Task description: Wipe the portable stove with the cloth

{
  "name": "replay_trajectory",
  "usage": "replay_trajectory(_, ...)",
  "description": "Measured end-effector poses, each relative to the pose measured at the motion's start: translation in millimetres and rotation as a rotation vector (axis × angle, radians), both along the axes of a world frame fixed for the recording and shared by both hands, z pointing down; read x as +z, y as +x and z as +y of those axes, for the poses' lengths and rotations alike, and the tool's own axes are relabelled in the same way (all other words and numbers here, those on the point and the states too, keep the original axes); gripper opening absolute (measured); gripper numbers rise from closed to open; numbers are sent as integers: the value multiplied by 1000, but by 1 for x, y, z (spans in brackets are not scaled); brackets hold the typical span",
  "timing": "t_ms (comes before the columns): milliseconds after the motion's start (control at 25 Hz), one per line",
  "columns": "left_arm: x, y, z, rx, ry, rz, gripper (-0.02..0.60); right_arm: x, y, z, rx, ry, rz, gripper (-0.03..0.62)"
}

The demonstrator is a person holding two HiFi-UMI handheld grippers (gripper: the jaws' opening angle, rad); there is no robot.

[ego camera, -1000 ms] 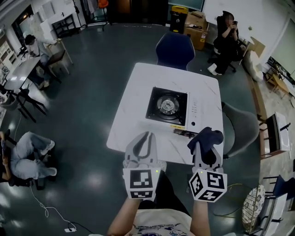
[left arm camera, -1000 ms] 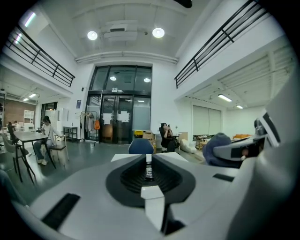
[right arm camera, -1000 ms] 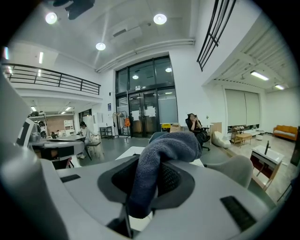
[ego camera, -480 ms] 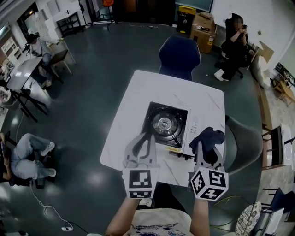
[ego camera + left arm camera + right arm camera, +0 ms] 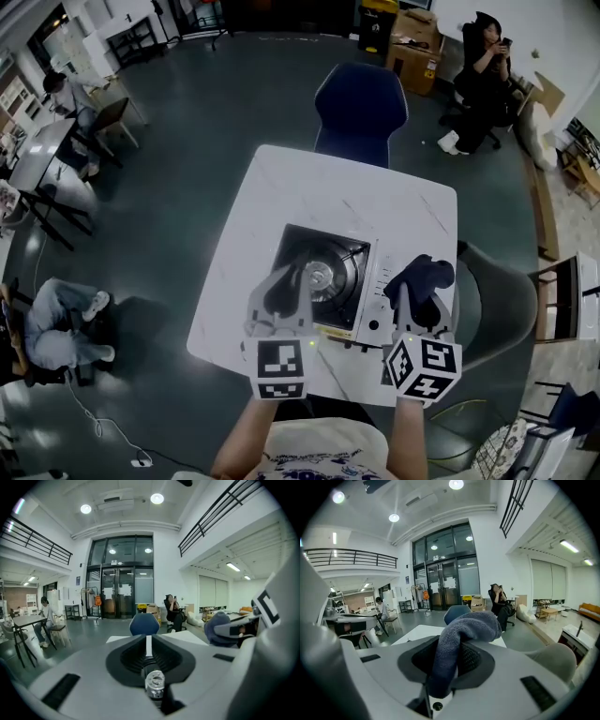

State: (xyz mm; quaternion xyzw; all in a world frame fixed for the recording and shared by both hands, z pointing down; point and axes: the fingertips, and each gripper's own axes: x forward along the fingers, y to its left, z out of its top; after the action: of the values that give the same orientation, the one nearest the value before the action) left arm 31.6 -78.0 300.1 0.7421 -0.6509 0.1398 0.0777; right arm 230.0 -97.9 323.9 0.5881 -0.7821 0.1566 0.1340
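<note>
The left gripper (image 5: 289,277) is positioned over the 7 o'clock corner of the portable stove (image 5: 328,267). Its jaws are pressed together, with nothing between them. The portable stove lies on the white table (image 5: 319,183), toward the 6 o'clock edge, with its control panel on the 3 o'clock side. The right gripper (image 5: 419,292) is at the stove's 4 o'clock. Its jaws are clamped on the dark blue cloth (image 5: 422,277), which bulges past the tips. A blue chair (image 5: 361,103) stands at the table's 12 o'clock.
</note>
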Motion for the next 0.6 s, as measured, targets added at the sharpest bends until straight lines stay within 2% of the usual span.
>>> replay_trajectory(320,25,10,-29,10,-70,14,43,27,6,-38,-15,-65,25,91)
replay_trajectory(600,43,2,-42,2,-111,24,43,49,0,-57,-34,-113,57,91)
